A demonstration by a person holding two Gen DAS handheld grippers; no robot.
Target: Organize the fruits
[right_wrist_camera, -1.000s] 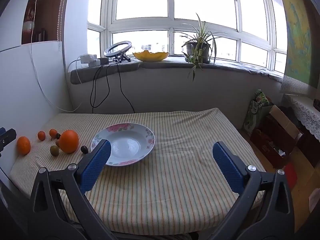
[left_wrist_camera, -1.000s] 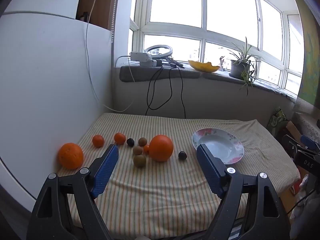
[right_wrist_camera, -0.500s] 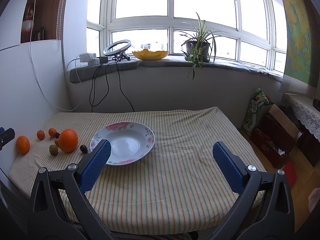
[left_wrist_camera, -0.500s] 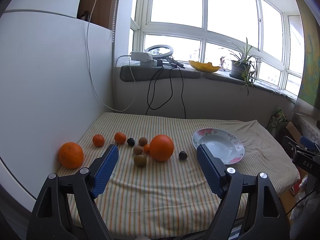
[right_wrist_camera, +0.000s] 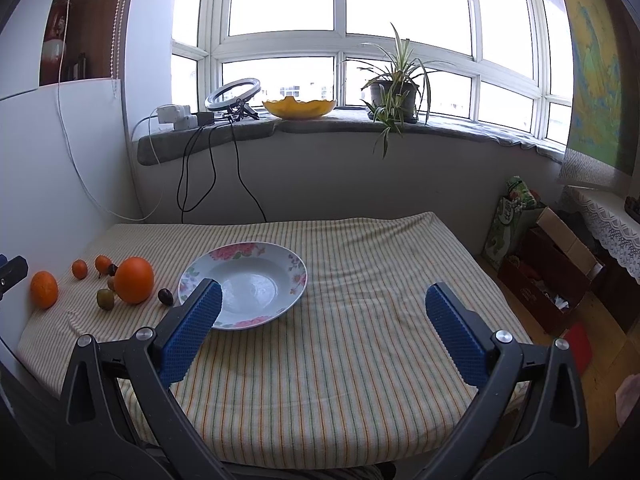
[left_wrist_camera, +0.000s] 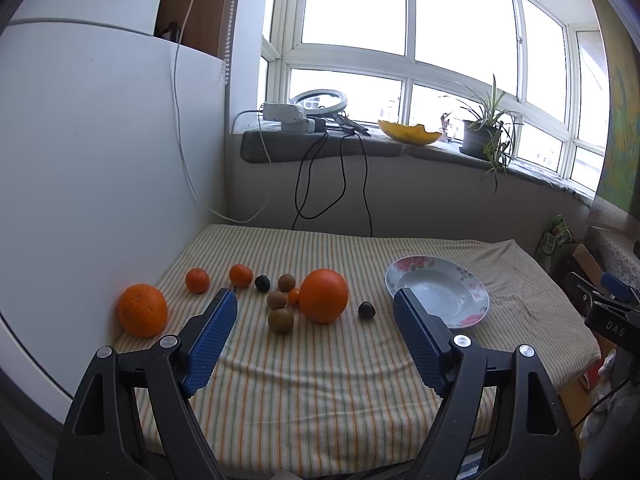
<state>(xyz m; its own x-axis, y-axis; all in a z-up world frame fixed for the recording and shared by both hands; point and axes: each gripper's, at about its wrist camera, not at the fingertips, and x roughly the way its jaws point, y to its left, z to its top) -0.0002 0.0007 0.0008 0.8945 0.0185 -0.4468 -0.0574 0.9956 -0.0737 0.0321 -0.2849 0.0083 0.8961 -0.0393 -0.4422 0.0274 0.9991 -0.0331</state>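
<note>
Progress: Since the flower-rimmed white ceramic plate (left_wrist_camera: 476,286) right of my left gripper (left_wrist_camera: 314,334) holds nothing, everything remains.
Fruit: oranges, small fruits (left_wrist_camera: 323,295) ahead, on striped cloth (left_wrist_camera: 320,380).
Grippers: left and right gripper (right_wrist_camera: 320,326) spread wide, empty.

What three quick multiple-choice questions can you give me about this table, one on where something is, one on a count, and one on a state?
1. Where is the plate relative to the fruit?
A. To their right
B. To their left
C. Under them

2. How many big oranges are on the cloth?
A. One
B. Two
C. Four

3. What is the plate's state?
A. Piled with fruit
B. Upside down
C. Empty

Answers:
1 A, the fruit lies left of it in both views.
2 B, one orange sits mid-cluster and another by the wall.
3 C, its white bowl is bare, and both the left gripper and the right gripper are open, holding nothing.
</note>
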